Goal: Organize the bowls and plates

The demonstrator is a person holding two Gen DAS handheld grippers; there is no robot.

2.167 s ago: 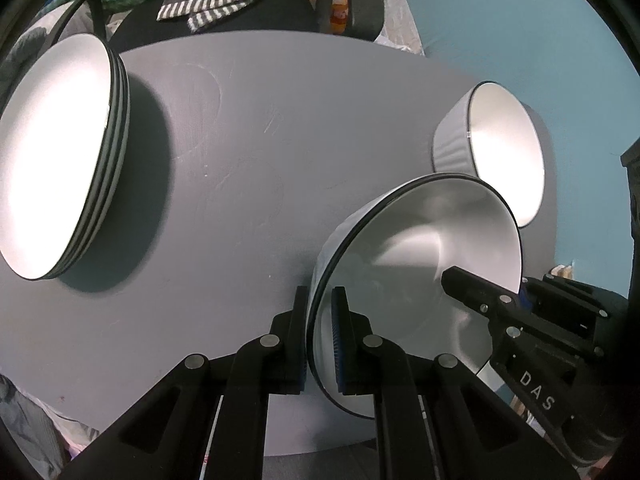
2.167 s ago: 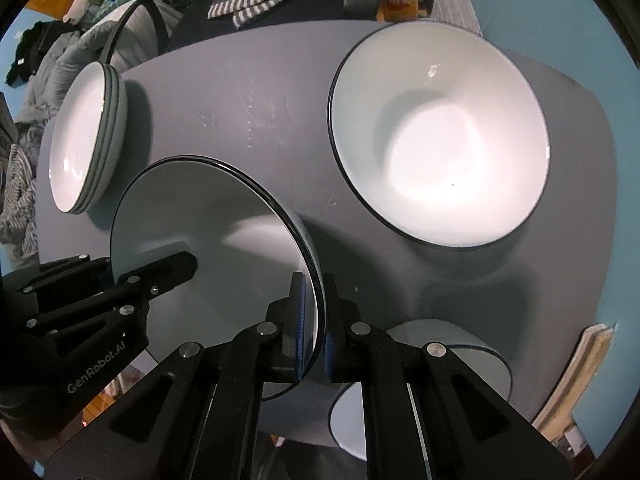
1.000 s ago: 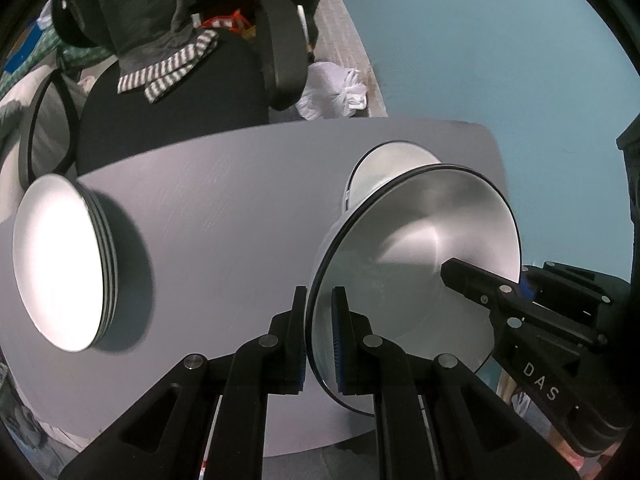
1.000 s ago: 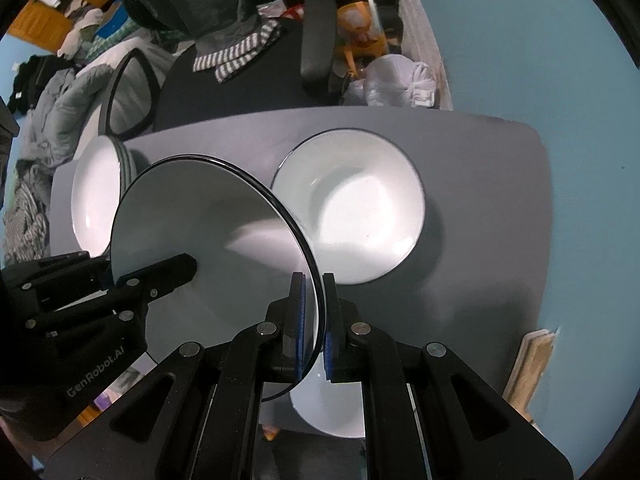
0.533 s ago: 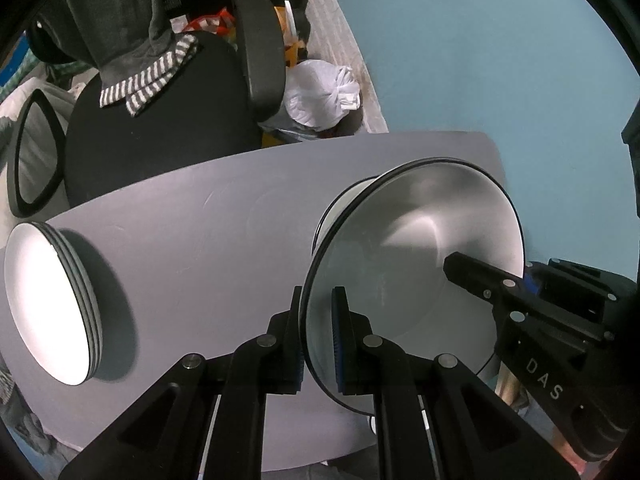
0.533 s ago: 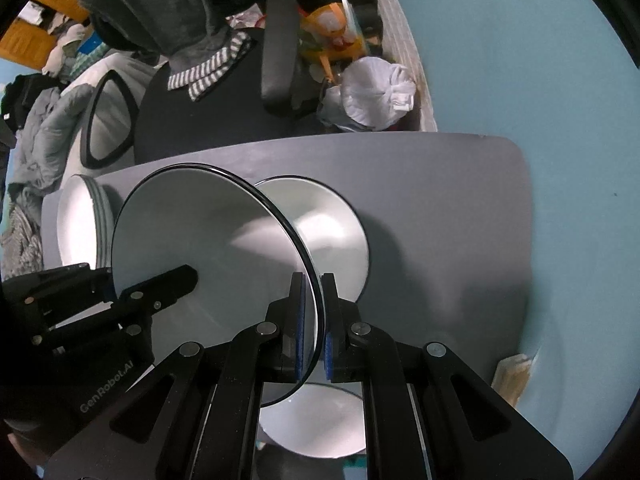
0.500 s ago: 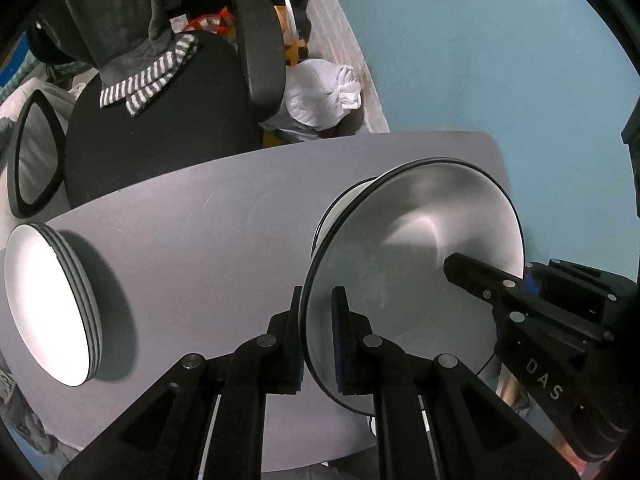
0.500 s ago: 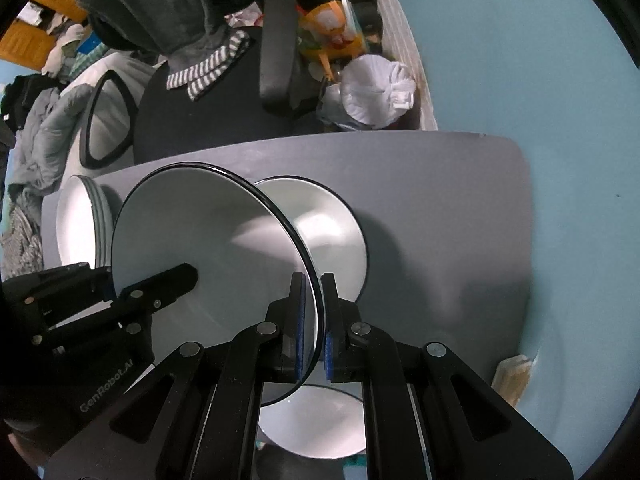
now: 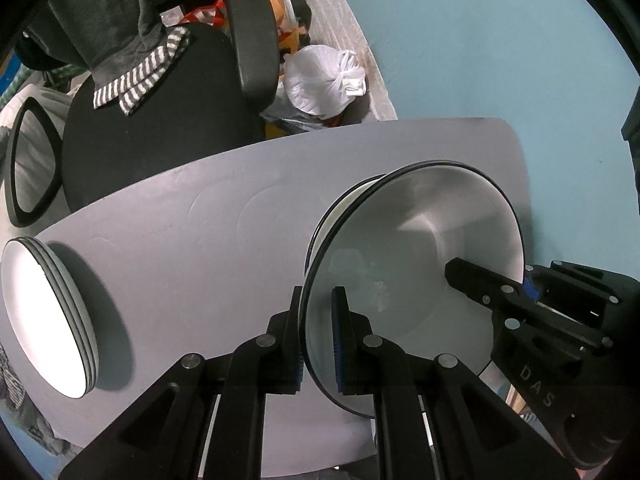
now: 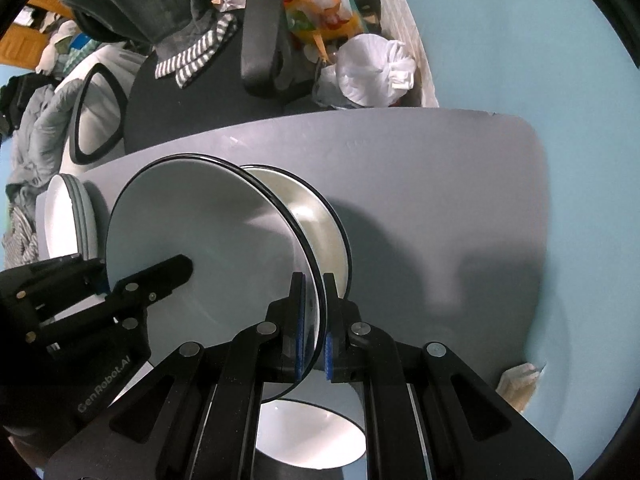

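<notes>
Gripping the same large bowl [image 9: 416,264] from opposite sides, the left claw [image 9: 318,336] and the right claw [image 10: 314,320] are each clamped narrow on its thin black rim, one pad inside the bowl and one outside. In the left wrist view the right claw reaches in from the lower right and bites the far rim; in the right wrist view the left claw comes in from the lower left the same way. The held bowl hangs over a second bowl [image 10: 320,220] that sits on the grey surface [image 9: 200,240], whose rim shows just behind and beside it; whether the two touch cannot be told. Nearest the right claw, under its fingers, a smaller bowl [image 10: 308,432] stands at the near edge of the surface. Off to the left, well apart, a stack of plates [image 9: 44,320] lies near the left edge, with a broad bare stretch of surface between it and the bowls. To the right of the bowls the surface runs bare to its rounded far corner, beside the blue wall [image 10: 540,60]. Beyond the far edge stands a black office chair [image 9: 160,120] with a striped cloth [image 9: 136,80] on its seat, and a tied white bag [image 9: 324,80] lies beside it.
</notes>
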